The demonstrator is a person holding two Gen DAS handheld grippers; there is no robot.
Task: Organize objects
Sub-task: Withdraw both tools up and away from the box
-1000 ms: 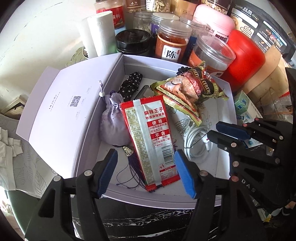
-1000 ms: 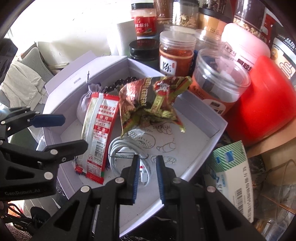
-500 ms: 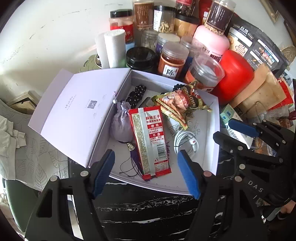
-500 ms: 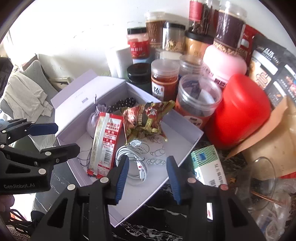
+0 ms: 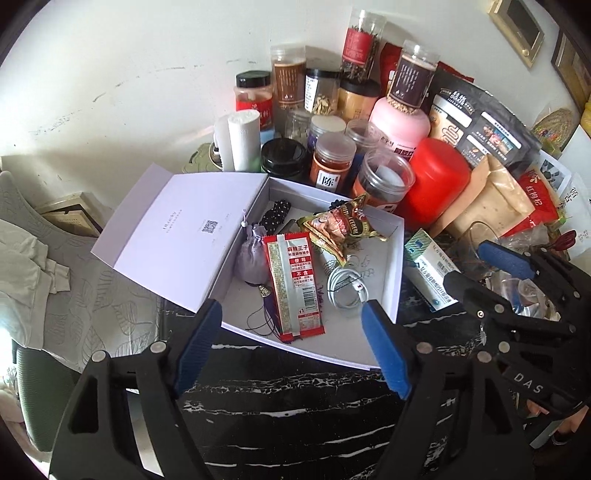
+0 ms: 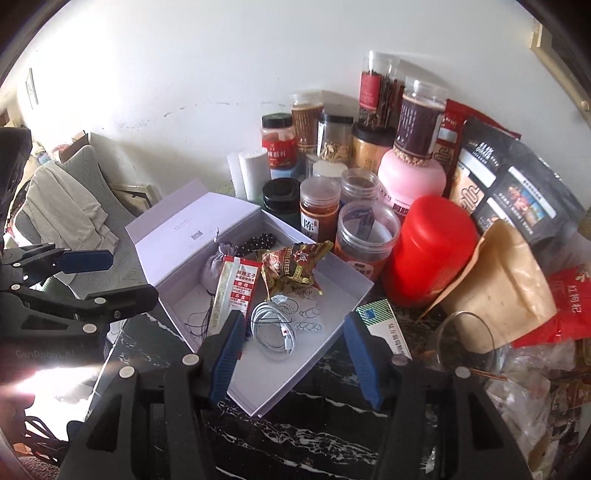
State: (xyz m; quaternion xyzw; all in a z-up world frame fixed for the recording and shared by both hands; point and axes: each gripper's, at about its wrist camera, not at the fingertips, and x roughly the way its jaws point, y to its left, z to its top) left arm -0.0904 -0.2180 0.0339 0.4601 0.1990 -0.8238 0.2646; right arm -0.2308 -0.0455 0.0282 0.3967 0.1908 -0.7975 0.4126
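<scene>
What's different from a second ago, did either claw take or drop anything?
Both claws pulled up and back from the box. The right claw, nearly shut over the cable, is opening, empty. The left claw is opening too, empty. The box's contents stayed put.

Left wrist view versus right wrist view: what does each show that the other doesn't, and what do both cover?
Only the left wrist view shows the framed picture high on the wall and the woven mat behind the bags. Only the right wrist view shows the whole glass cup beside the brown paper bag. Both show the open white box holding the red snack packet, coiled white cable and lilac pouch. Both grippers, left and right, are opening with nothing between the fingers.
</scene>
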